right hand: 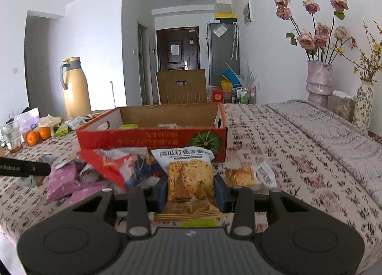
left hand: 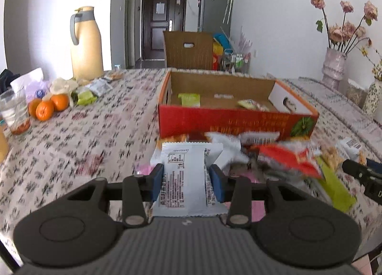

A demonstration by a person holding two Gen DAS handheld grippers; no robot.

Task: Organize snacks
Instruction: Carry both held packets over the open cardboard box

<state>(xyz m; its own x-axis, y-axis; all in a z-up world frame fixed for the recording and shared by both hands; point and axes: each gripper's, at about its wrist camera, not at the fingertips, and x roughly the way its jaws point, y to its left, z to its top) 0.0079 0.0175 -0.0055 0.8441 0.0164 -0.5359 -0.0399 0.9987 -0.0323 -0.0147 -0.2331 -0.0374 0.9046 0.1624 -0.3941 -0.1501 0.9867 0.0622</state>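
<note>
My left gripper (left hand: 187, 182) is shut on a white snack packet (left hand: 186, 174), printed back up, lifted above the pile. My right gripper (right hand: 190, 191) is shut on a clear-fronted oat crisp packet (right hand: 188, 174) with a white top. A red cardboard box (left hand: 229, 122) with an open top stands just beyond both; in it lie a green packet (left hand: 189, 99) and a yellowish one (left hand: 250, 104). The same box (right hand: 152, 140) shows in the right wrist view. Loose snacks lie before it: a red bag (right hand: 119, 167), purple packets (right hand: 63, 180), another crisp packet (right hand: 241, 174). The right gripper's tip (left hand: 360, 174) shows at the left view's edge.
A floral cloth (right hand: 286, 146) covers the table. At the far left stand a yellow thermos (left hand: 87, 43), oranges (left hand: 45, 109), a glass jar (left hand: 15, 112) and more small packets (left hand: 95, 91). Vases with dried flowers (right hand: 318, 79) line the right wall. A wooden chair (left hand: 188, 50) stands behind the box.
</note>
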